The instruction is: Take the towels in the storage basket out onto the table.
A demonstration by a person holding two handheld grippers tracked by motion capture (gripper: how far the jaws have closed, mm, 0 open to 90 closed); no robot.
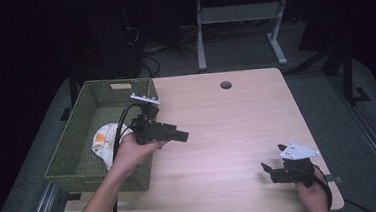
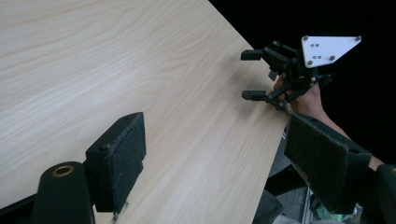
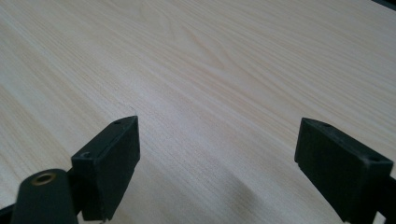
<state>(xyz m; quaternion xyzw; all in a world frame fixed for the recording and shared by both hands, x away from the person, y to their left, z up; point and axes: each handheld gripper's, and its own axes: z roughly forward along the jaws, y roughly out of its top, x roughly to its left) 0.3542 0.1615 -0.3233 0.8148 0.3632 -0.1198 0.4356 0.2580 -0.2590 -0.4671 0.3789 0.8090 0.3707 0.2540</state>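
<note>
My left gripper [image 1: 182,135] is held over the light wooden table [image 1: 227,128], just right of a green woven basket [image 1: 70,139]. In the left gripper view its jaws stand wide apart, so it [image 2: 219,158] is open with only bare table between the pads. Near the front right corner my right gripper [image 1: 273,157] is open too, pointing left. The right gripper view shows it [image 3: 219,163] with nothing between its jaws. From the left gripper view, the right gripper [image 2: 245,74] appears farther off with its grey plate on top.
A white crumpled packet with an orange label [image 1: 103,139] lies in the basket, partly behind my left hand. A round cable hole [image 1: 226,85] sits near the table's far edge. A desk frame [image 1: 240,17] and cables stand on the dark floor beyond.
</note>
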